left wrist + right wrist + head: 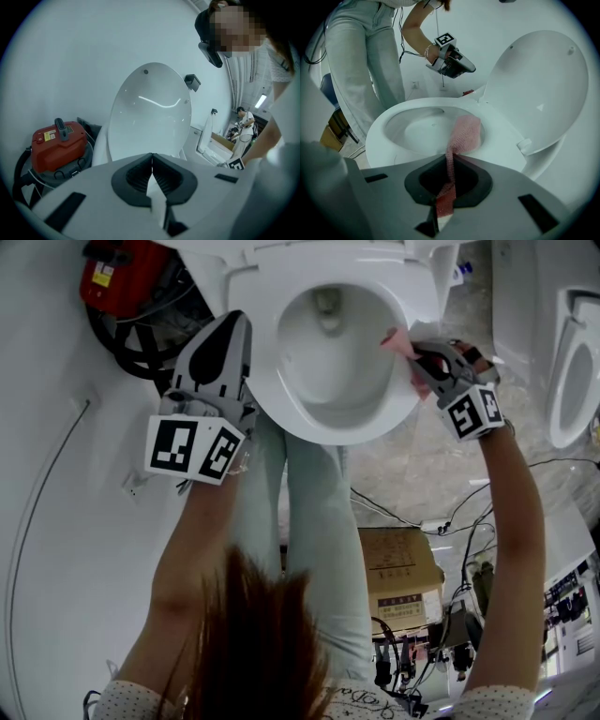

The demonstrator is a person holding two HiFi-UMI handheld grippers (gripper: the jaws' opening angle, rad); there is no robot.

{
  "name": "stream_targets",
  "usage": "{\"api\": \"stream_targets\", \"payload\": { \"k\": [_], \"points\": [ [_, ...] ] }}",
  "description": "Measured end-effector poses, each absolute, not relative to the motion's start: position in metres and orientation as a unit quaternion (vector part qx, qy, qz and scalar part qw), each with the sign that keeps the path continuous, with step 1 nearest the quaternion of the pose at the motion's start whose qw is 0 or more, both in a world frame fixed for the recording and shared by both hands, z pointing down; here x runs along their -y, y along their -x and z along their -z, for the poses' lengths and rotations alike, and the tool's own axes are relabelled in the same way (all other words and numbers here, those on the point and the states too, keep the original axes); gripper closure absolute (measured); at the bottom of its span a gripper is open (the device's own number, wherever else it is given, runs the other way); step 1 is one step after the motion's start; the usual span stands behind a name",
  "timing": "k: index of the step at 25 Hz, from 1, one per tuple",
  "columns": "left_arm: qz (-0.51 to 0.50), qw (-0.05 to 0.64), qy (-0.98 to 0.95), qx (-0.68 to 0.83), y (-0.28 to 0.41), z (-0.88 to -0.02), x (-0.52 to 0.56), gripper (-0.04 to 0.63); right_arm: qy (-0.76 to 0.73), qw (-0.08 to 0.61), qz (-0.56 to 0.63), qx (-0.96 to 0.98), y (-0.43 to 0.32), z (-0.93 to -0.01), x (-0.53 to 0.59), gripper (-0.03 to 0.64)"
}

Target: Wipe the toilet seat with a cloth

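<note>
1. White oval toilet seat (281, 395), lowered on a white ceramic bowl. It fills the far centre of the head view, and its ring is exposed for wiping.
2. White oval lid (539, 79), raised and leaning back. Judged to be up so that the seat ring is reachable.
3. Pink waffle-weave cloth (465, 133), one piece. Its near end is pinched in the right gripper and its free end is draped on the right side of the seat, touching the rim. This is where the wiping appears to be under way.
4. Right gripper (450, 161), grey with black pads. Its jaws are clamped on the cloth's narrow gathered end, and the tool is angled down toward the seat so the cloth drags on the surface.
5. Left gripper (232, 329), same make, jaws pressed together on nothing. It is held just off the seat's left edge, apart from the cloth, and looks idle.
6. Red canister appliance (58, 145) with a black hose, on the floor to the far left of the toilet.
7. Brown cardboard box (398, 568), near right on the floor, among loose cables.
</note>
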State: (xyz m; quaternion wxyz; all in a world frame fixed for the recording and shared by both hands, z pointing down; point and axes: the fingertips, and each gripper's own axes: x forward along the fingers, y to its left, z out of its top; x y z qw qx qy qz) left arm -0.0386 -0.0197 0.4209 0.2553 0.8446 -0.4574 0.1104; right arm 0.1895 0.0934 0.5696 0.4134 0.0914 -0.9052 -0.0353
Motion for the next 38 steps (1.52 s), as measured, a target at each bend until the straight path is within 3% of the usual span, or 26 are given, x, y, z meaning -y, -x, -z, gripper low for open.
{"api": "stream_targets", "payload": {
  "k": [38],
  "points": [
    [-0.103, 0.249, -0.852, 0.450, 0.036, -0.410, -0.003, 0.591, -0.111, 0.404, -0.024, 0.908, -0.176, -0.570, -0.165, 0.592]
  ]
}}
